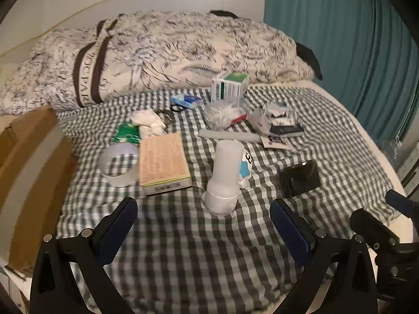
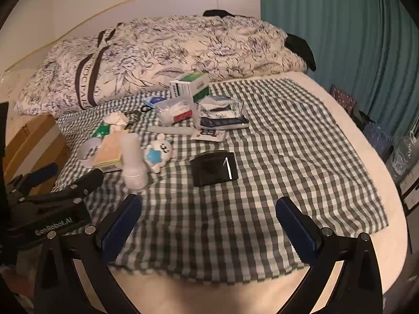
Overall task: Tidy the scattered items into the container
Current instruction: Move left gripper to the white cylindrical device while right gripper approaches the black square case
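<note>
Here, at the far left edge of the bed, one brown cardboard box (image 1: 28,162) stands open beside the checked cloth (image 1: 183,248), on which the scattered items lie. Nearest the box comes one roll of clear tape (image 1: 119,166) standing on edge, with one green packet (image 1: 125,133) just beyond it. One tan flat carton (image 1: 163,163) touches the tape's right side, its long axis running near to far. Beyond it sits one crumpled white tissue (image 1: 149,123) and one pair of scissors (image 1: 167,115), only partly seen. Toward the middle, one white bottle (image 1: 224,180) lies on its side, long axis near to far, its wider end toward the viewer. One white-and-blue plush toy (image 2: 159,154) rests just right of the bottle. Farther off lie one pale grey stick (image 1: 227,134) set crosswise, one clear bag (image 1: 222,115) and one green-and-white box (image 1: 230,86) against the floral duvet (image 1: 157,49). To the right, one black wallet-like case (image 2: 213,167) lies flat and apart from the rest.

The left gripper (image 1: 203,227) hangs near the bottle, jaws spread wide and holding nothing. The right gripper (image 2: 209,226) hangs over bare cloth, jaws equally wide and holding nothing.
</note>
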Available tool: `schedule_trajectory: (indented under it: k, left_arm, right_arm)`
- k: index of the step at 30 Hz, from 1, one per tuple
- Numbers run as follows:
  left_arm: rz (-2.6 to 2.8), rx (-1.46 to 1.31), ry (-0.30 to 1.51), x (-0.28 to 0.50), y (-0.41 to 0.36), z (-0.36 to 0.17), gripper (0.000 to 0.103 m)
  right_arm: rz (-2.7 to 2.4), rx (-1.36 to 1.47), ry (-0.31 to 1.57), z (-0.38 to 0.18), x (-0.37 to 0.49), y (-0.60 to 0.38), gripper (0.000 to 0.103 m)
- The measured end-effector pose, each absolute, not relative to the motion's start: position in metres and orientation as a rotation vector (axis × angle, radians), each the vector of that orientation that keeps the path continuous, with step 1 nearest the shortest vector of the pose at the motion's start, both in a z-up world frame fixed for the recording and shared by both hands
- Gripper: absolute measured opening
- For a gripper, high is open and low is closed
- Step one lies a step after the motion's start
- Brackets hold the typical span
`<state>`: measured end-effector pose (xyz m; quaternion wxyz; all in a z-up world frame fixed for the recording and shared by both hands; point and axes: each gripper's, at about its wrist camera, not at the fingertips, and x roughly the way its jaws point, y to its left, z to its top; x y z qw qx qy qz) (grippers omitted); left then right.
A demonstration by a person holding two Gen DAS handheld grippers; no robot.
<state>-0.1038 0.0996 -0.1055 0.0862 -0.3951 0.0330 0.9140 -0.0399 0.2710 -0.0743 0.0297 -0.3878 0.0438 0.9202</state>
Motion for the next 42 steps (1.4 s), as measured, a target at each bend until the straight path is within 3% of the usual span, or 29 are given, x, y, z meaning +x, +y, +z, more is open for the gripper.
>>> schedule_trajectory:
  k: [17,19,23,26,38,40,41,42]
  left_arm:
    - [2.627,-1.284,0.144,-0.162,0.13,-0.164,0.103]
    - [2.617,-1.302,0.143,-0.167,0.131,-0.169,0.1]
    - [2.586,-1.364,0.137,-0.175,0.132,-0.182,0.063]
    - [2.584,-1.381,0.106,-0.177,0.126,-0.185,0.05]
    - [2.639,-1.369,0.088,-0.166,0.114,-0.17,0.05]
    - [2.645,-1.374,0.087,-0.165,0.111,-0.168,0.048]
    - [2.652,-1.375,0.089,-0.165,0.111,-0.168,0.045]
    - [2.655,-1.377,0.087,-0.166,0.11,-0.168,0.045]
  right_arm:
    - [2.783,-1.354,0.08,-0.129,-0.112,0.29,0.103]
    - [2.783,-1.366,0.085,-0.132,-0.115,0.293,0.103]
    - [2.791,-1.38,0.116,-0.134,-0.122,0.296,0.103]
    - [2.792,-1.382,0.128,-0.135,-0.126,0.297,0.103]
    - [2.783,-1.464,0.084,-0.163,-0.16,0.282,0.103]
    - [2.773,-1.471,0.077,-0.167,-0.164,0.281,0.096]
    - [2.77,-1.477,0.082,-0.168,-0.165,0.282,0.08]
    - [2.768,-1.479,0.09,-0.169,-0.165,0.283,0.076]
